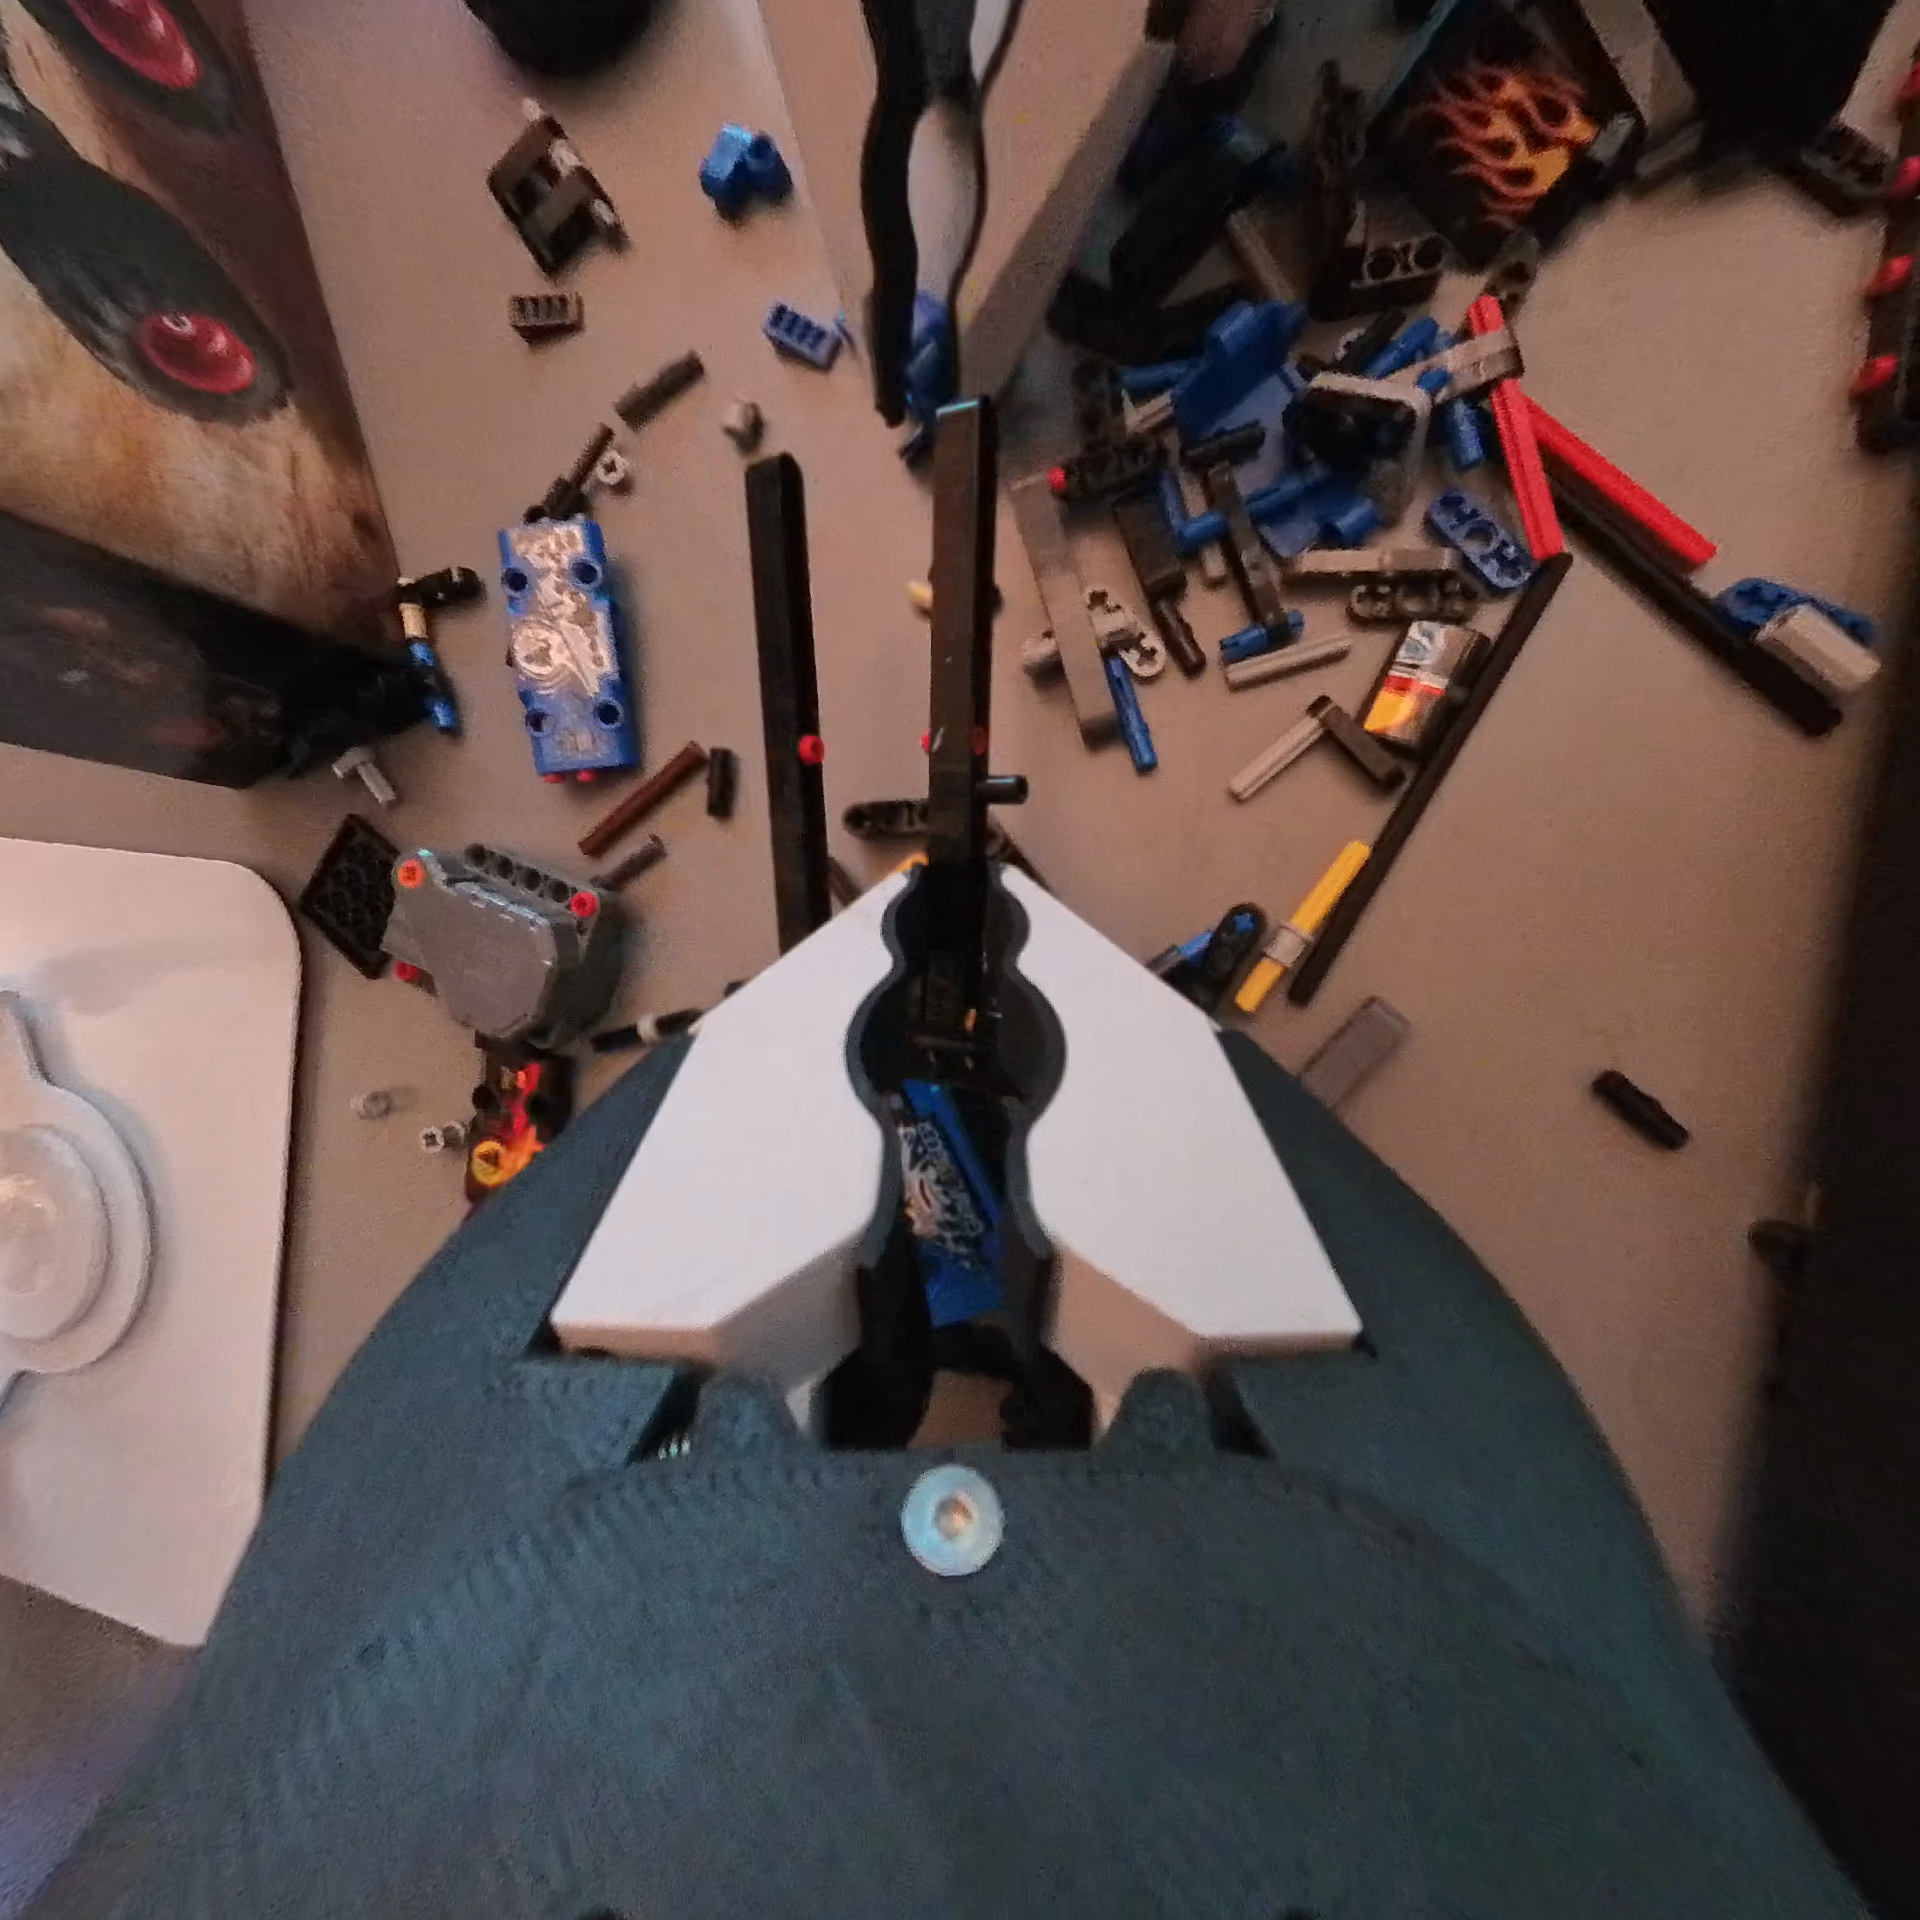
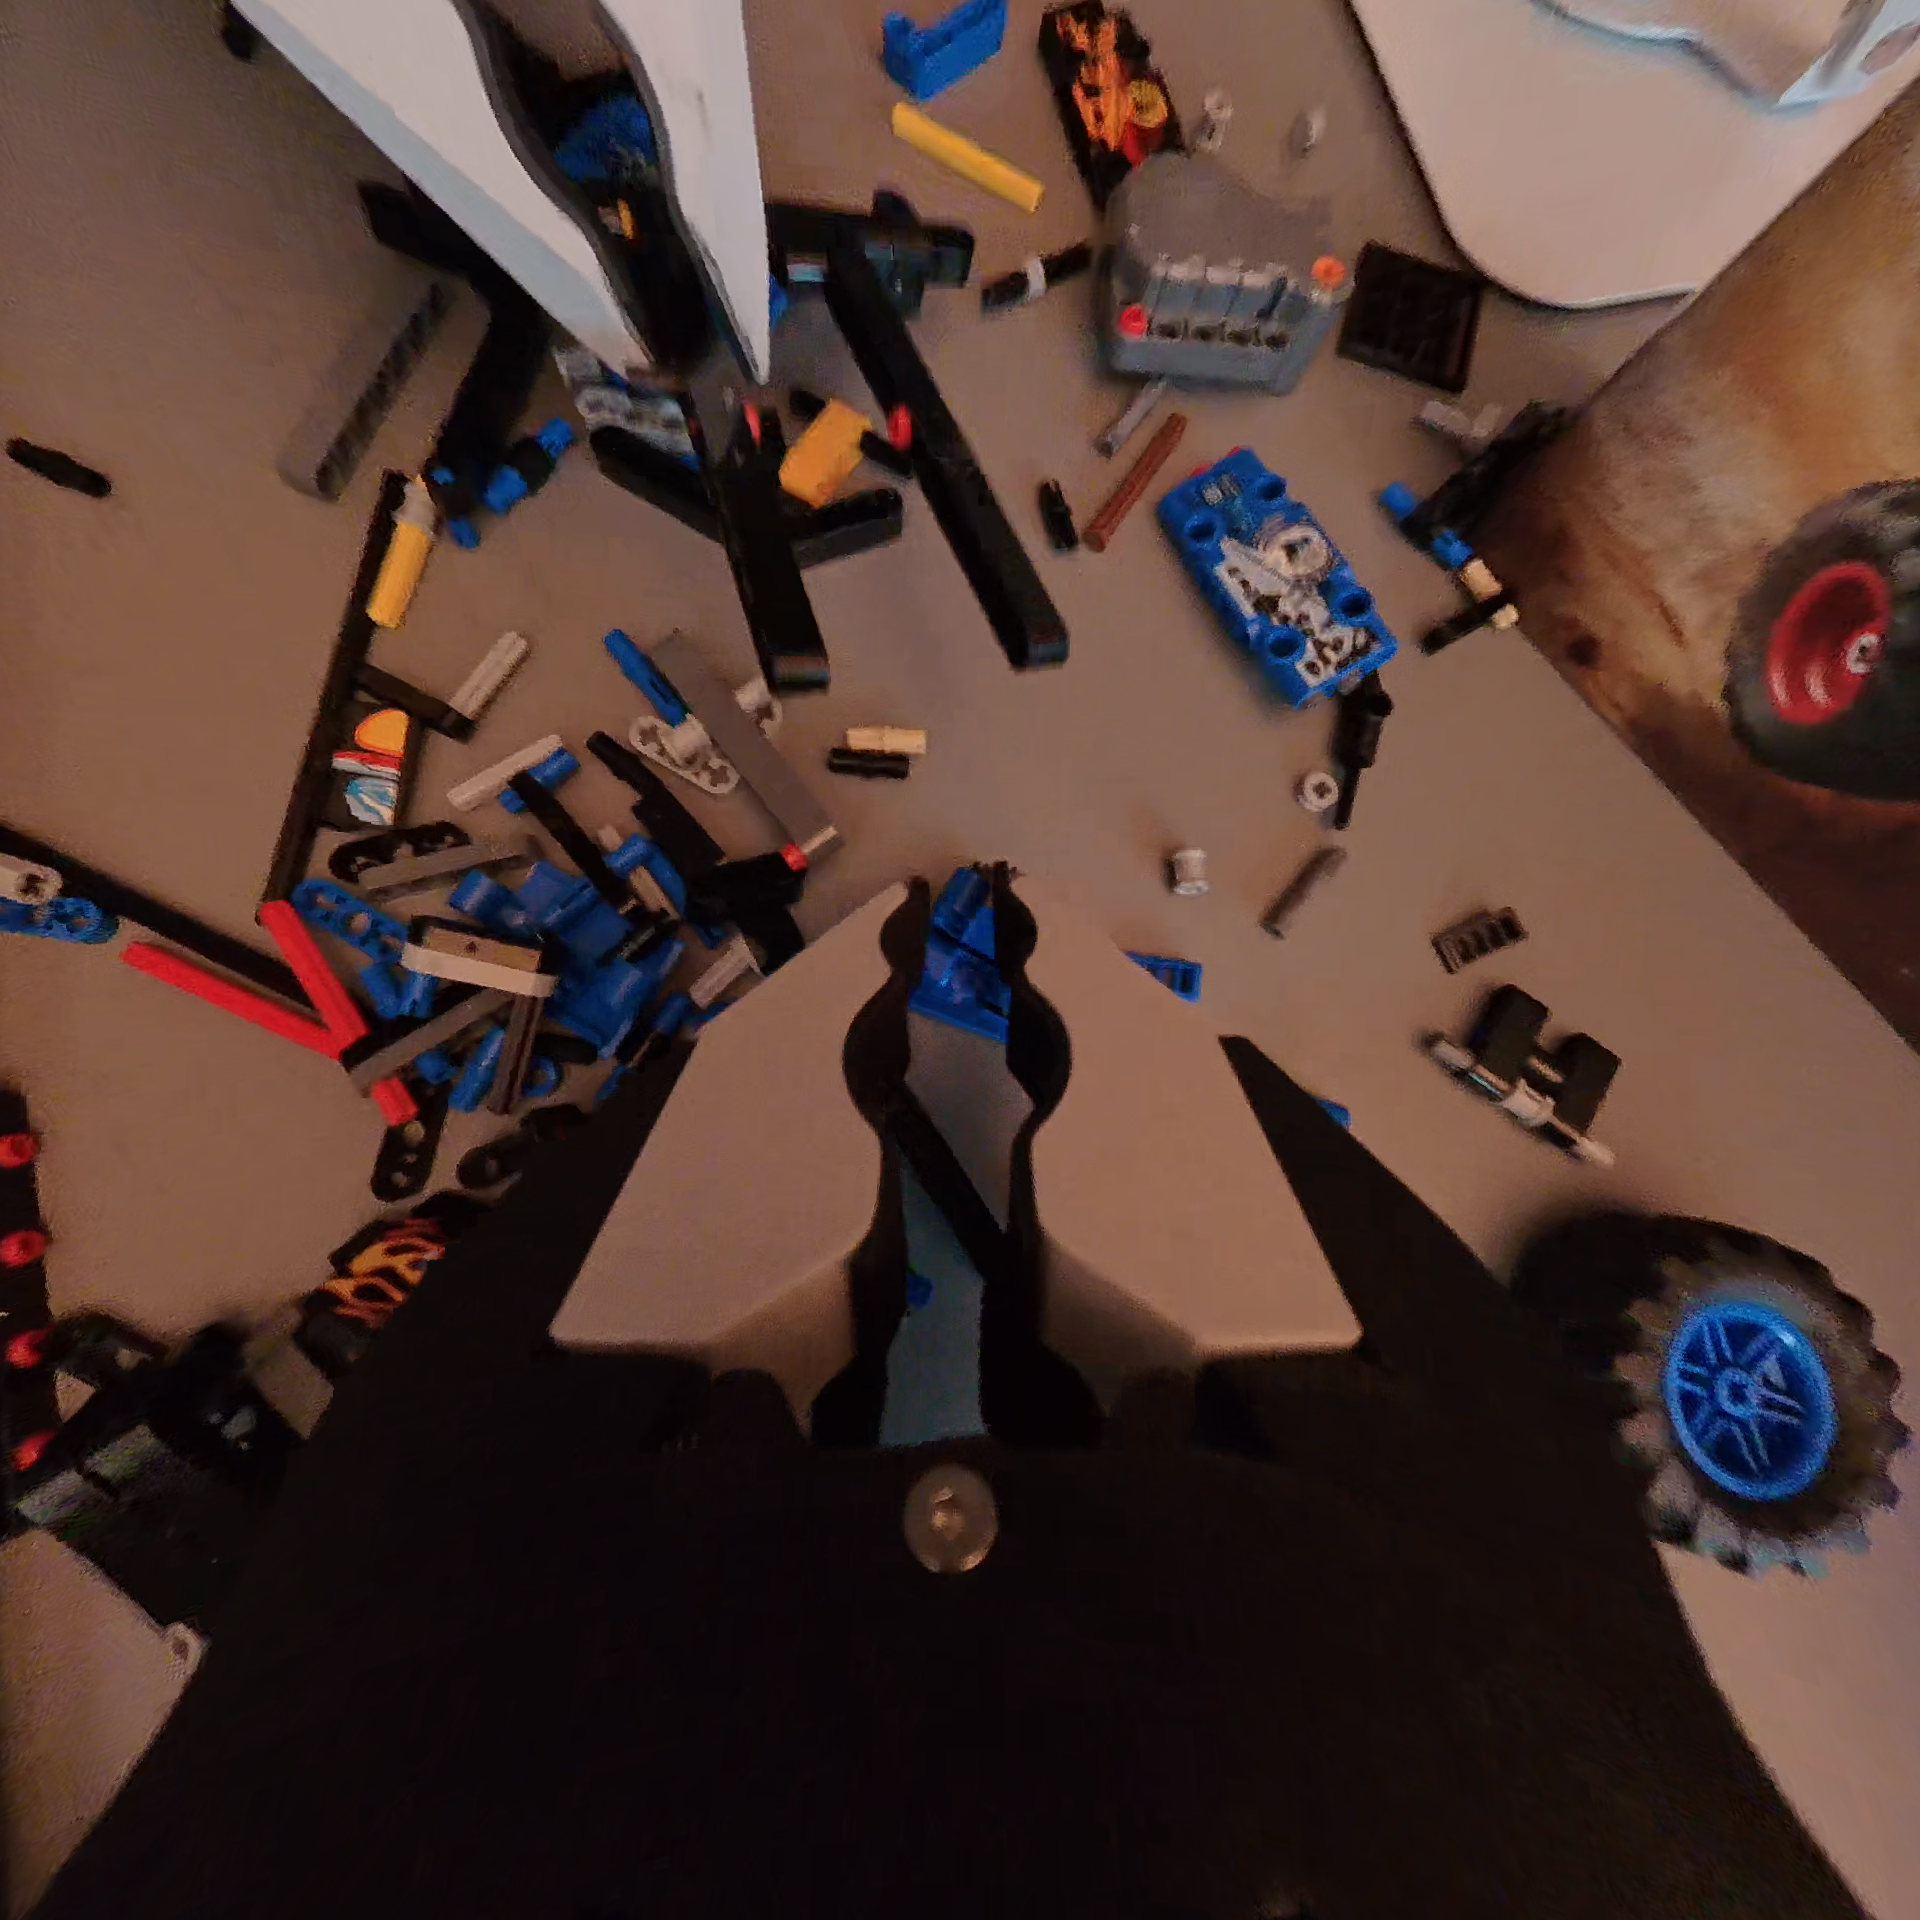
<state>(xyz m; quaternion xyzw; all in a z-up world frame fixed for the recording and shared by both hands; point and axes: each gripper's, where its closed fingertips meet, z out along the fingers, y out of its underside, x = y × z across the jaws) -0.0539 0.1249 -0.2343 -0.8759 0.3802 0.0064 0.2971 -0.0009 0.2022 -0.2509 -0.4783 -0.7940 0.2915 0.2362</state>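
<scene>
Beige tabletop (image 1: 1039, 156) lies strewn with plastic building-toy parts: beams, pins and axles in black, blue, red, grey and yellow.

The left gripper (image 1: 951, 894) has its jaws closed nearly together on a black beam assembly (image 1: 958, 623) that juts forward beyond the tips, with a blue printed panel (image 1: 951, 1195) lodged between the fingers farther back. Just left of it a long black beam (image 1: 784, 675) lies on the table, and beyond that a blue block (image 1: 566, 644) with a silvery pattern. A grey motor-like piece (image 1: 499, 945) sits near a white tray (image 1: 135, 1195).

The right gripper (image 2: 961, 883) has its jaws drawn close around a blue piece (image 2: 961, 956) at the tips. A black tyre on a blue wheel (image 2: 1745, 1392) rests to its right.

Stickers show flames and patterns; no writing is legible.
</scene>
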